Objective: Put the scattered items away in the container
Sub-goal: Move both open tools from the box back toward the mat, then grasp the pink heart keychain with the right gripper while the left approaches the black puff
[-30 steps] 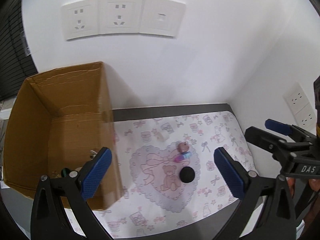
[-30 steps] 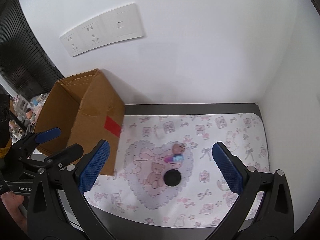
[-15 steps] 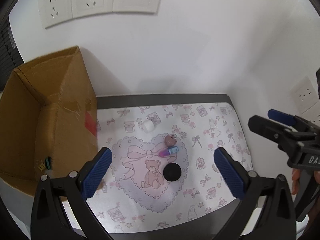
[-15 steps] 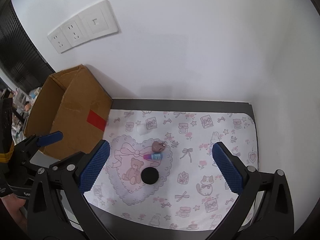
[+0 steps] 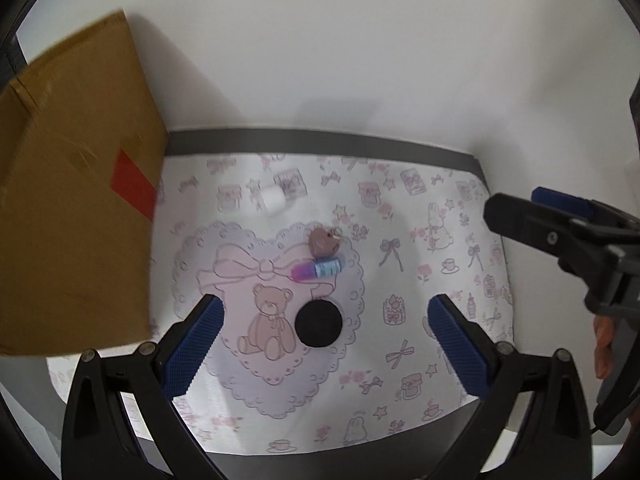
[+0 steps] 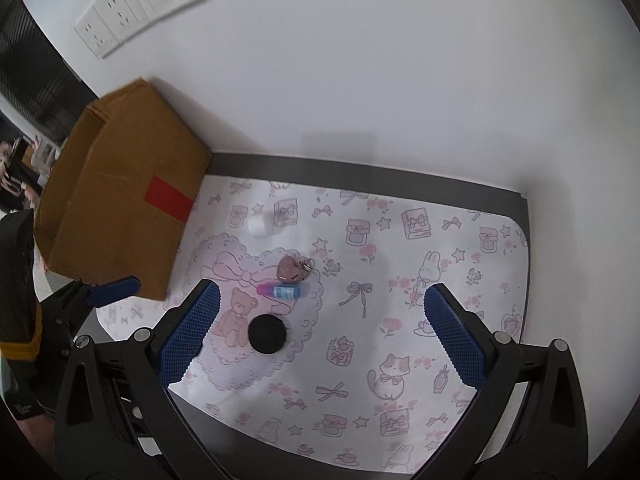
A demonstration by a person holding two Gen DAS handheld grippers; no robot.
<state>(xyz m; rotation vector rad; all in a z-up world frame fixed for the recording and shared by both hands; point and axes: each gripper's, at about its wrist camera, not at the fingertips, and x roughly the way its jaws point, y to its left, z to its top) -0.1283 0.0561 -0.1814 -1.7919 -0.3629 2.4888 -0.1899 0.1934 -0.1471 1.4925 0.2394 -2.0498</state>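
On the patterned mat lie a black disc (image 5: 319, 323) (image 6: 267, 334), a pink-and-blue tube (image 5: 316, 270) (image 6: 279, 291), a brown heart charm (image 5: 323, 241) (image 6: 292, 268) and a small white cylinder (image 5: 273, 200) (image 6: 258, 225). A cardboard box (image 5: 76, 216) (image 6: 116, 212) with a red label stands at the left. My left gripper (image 5: 320, 344) is open, hovering just in front of the disc, and also shows in the right wrist view (image 6: 100, 292). My right gripper (image 6: 320, 340) is open with nothing in it, and appears at the right edge of the left wrist view (image 5: 560, 216).
White walls close the back and right sides. Wall sockets (image 6: 140, 4) sit high on the back wall. The mat (image 5: 440, 240) (image 6: 440, 260) covers a dark tabletop with a grey strip (image 6: 360, 172) along the wall. A hand (image 5: 602, 344) holds the right gripper.
Both grippers have shifted right and lower, away from the box. The box interior has left the left wrist view; the small items now lie centred between its fingers.
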